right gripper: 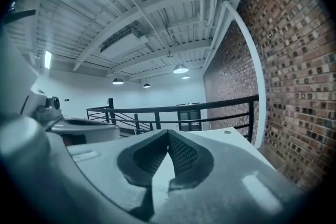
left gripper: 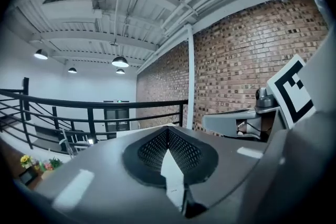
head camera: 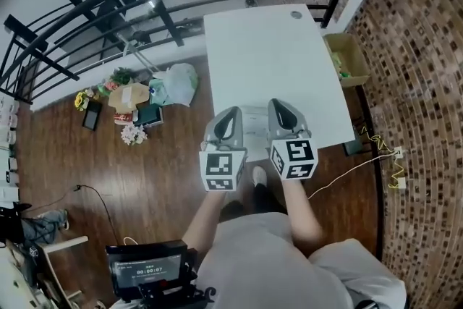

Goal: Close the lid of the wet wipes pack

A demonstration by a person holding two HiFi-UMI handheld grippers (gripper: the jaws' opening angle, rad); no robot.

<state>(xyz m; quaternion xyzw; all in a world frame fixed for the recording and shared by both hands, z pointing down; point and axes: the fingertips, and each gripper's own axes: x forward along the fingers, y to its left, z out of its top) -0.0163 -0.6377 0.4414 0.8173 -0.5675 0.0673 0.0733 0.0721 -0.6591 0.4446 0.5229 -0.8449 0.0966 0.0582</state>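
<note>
Both tongs are held over the near edge of the white worktop. The left tongs and the right tongs are each clenched tip to tip on nothing, and the wet wipes pack lies between them; whether its lid is up cannot be told. Only the railing and brick wall are taken in by the gripper views, so the lid could be missed by a blind press. Being near the edge, the light pack could also be shoved off the worktop if pushed sideways rather than pressed down.
</note>
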